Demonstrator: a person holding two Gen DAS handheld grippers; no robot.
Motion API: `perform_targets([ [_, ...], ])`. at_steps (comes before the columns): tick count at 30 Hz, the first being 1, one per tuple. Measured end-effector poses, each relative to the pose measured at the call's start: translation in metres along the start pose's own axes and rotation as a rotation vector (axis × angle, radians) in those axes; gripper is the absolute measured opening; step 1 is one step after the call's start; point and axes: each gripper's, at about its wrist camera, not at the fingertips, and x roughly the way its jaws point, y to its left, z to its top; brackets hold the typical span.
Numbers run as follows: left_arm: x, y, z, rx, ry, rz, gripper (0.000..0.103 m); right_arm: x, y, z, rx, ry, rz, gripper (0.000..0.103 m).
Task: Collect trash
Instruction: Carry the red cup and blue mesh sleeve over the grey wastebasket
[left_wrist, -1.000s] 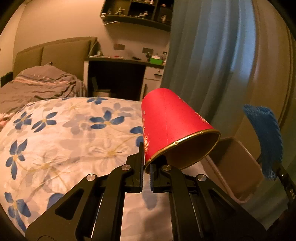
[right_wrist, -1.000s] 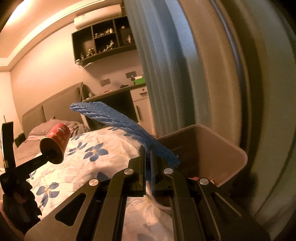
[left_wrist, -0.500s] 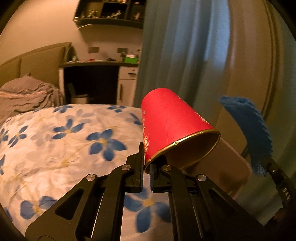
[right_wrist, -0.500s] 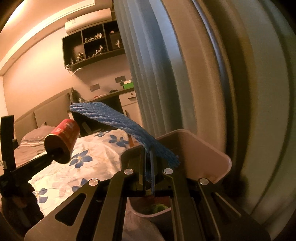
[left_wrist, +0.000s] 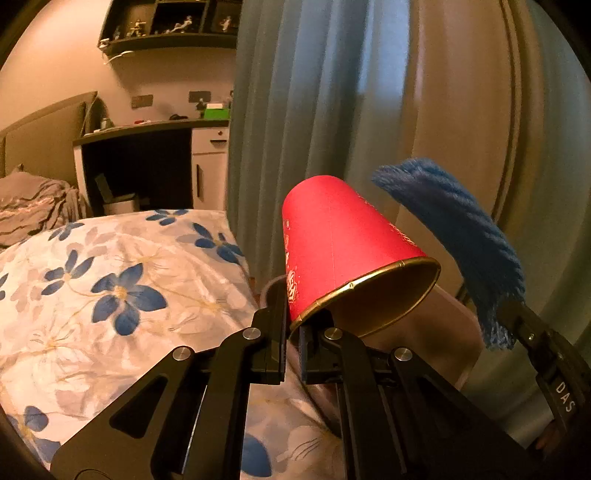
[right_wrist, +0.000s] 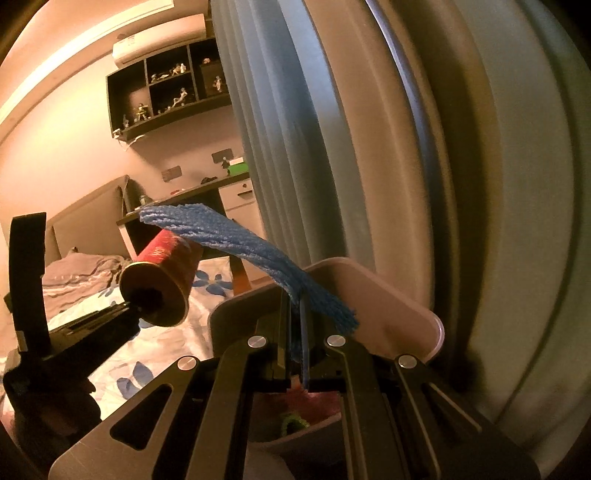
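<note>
Bedside bin (right_wrist: 399, 314) below; left tool (left_wrist: 291, 332) pinching red cup (left_wrist: 340, 251) rim, right tool (right_wrist: 295, 332) pinching blue net (right_wrist: 251, 247)

The left gripper (left_wrist: 291, 332) has its jaws pinched on the gold rim of a red cup (left_wrist: 340, 251), which tilts with its mouth lower right. Below lies a bed (left_wrist: 122, 295) with a blue-flowered cover. At right, the right gripper (left_wrist: 517, 317) clamps a blue net (left_wrist: 458, 236). A pinkish bin (left_wrist: 443, 336) shows behind the cup, before grey-blue curtains (left_wrist: 317, 110).
</note>
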Motion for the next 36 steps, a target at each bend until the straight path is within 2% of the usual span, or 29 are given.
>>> perform_targets([
  [13, 0.029, -0.018, -0.005, 0.035, 0.044, -0.026, 0.004, 0.022, -0.003, -0.002, -0.007, 0.042, -0.011, 0.005],
  [19, 0.040, -0.021, -0.007, 0.035, 0.061, -0.061, 0.004, 0.030, -0.005, -0.003, -0.008, 0.058, -0.016, 0.005],
  [32, 0.051, -0.014, -0.011, -0.016, 0.097, -0.112, 0.005, 0.041, -0.002, -0.007, 0.005, 0.094, -0.026, 0.005],
  [35, 0.050, -0.014, -0.012, -0.019, 0.093, -0.127, 0.005, 0.040, 0.001, -0.008, 0.009, 0.103, -0.031, 0.006],
  [36, 0.050, -0.014, -0.012, -0.018, 0.092, -0.129, 0.005, 0.039, 0.002, -0.008, 0.009, 0.105, -0.031, 0.011],
])
